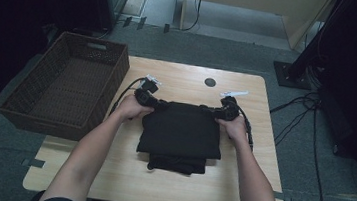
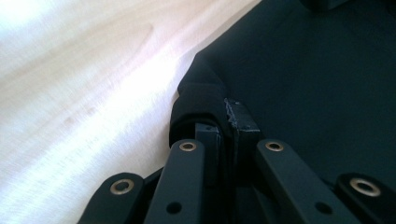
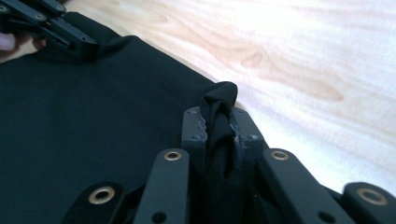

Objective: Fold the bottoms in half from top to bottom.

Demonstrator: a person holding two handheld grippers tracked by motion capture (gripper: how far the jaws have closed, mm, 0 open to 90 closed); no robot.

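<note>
Two forearms reaching forward, left hand-held gripper and right hand-held gripper each clenched on black cloth far corners

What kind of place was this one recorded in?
Probably a lab or studio set up for recording: a small wooden table on grey carpet, cables trailing over the floor, and dark stands around it. A wicker basket sits beside a folded black garment.

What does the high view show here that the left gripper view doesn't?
High view alone: the brown wicker basket at the table's left edge, both forearms, and the right gripper on the far right corner. Left gripper view alone: the left gripper shut on a bunched corner of cloth. Both: the folded black garment on the wooden table.
</note>
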